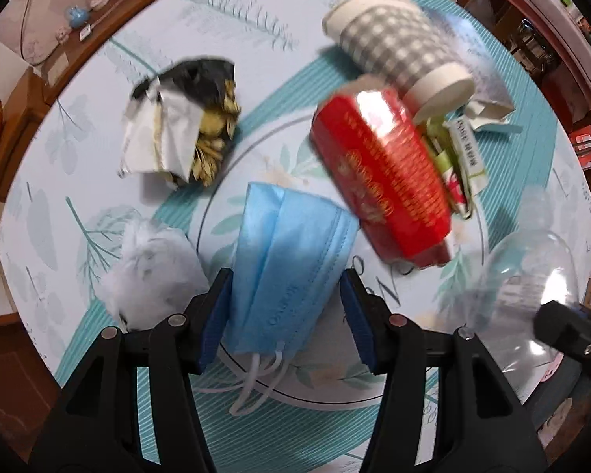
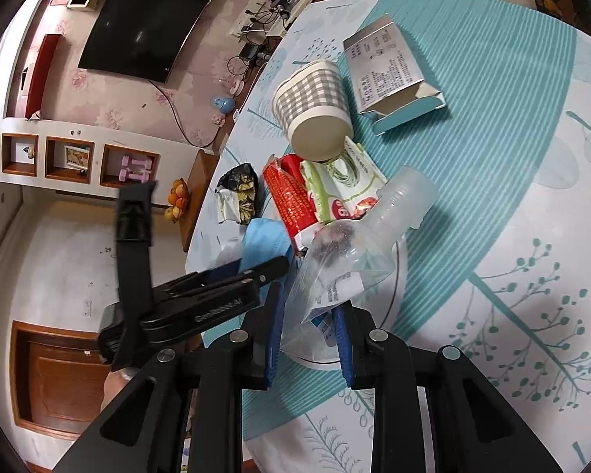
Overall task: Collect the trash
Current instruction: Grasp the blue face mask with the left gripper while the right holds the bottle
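Your left gripper [image 1: 283, 307] points straight down at the tabletop [image 1: 98, 90], its jaws apart with the blue face mask [image 1: 287, 256] lying between them. The left blue pad [image 1: 216, 315] sits right at the mask's edge, but the right one stands clear of it, so nothing is gripped there. The mask's white ear loops [image 1: 252, 378] trail toward you over the leaf-patterned cloth. Just to the left of that gripper lies a crumpled white tissue [image 1: 153, 272].

Your right gripper [image 2: 307, 335] is tilted down toward the tabletop and is clamped on the lower end of a clear plastic bottle [image 2: 358, 244], which is squashed flat. The bottle's paper label [image 2: 335, 291] sits between the pads, and its neck points away from you toward the pile.

Beyond the mask, in the left wrist view, a red packet [image 1: 382, 177] lies at a slant, with a green and white wrapper [image 1: 453, 157] tucked against its far side. To the left of these, well apart, sits a torn black and white packet printed with seeds [image 1: 185, 118]. Farther off, a grey checked paper cup [image 1: 398, 43] lies on its side, its base toward the red packet. Behind it, in the right wrist view, is an opened cardboard box [image 2: 386, 67] with printed text and a teal edge.

Past the tabletop's far rim you can see a dark television [image 2: 145, 19] on a pink flowered wall.
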`<state>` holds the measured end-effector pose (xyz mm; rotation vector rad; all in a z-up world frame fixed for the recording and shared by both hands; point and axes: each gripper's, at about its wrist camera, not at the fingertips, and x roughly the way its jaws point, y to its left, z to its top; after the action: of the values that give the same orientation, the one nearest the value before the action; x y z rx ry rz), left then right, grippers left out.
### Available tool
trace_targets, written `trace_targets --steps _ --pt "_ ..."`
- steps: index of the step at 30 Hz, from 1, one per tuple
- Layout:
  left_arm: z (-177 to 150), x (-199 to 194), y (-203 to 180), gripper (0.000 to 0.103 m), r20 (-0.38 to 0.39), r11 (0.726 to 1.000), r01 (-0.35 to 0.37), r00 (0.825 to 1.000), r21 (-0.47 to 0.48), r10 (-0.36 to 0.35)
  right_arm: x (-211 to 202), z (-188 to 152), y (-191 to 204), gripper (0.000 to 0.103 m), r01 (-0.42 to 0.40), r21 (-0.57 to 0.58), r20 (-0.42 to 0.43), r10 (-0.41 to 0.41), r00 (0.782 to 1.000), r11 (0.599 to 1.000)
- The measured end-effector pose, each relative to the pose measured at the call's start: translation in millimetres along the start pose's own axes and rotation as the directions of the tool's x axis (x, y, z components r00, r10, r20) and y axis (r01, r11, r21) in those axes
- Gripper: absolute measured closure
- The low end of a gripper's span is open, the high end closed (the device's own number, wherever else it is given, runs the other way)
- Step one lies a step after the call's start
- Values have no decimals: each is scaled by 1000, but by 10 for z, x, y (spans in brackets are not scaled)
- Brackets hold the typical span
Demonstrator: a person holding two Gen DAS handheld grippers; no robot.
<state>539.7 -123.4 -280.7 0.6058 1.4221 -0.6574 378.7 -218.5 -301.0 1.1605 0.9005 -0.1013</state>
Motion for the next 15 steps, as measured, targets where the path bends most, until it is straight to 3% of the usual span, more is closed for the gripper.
trace_targets --steps 2,4,7,15 --pt "-21 18 19 64 4 1000 5 1000 -13 -5 -61 -35 -36 79 4 4 0 -4 1000 1000" --pt "-44 -4 46 84 17 999 17 1000 -34 -16 -123 -66 -46 79 7 3 -1 -7 1000 1000" --pt "-96 -60 86 96 29 995 64 998 -76 -62 -186 -98 -79 79 8 -4 -3 -8 1000 1000" --pt "-387 -577 70 97 130 965 195 976 -175 -174 -482 -219 -121 79 -3 -39 -11 3 1000 999"
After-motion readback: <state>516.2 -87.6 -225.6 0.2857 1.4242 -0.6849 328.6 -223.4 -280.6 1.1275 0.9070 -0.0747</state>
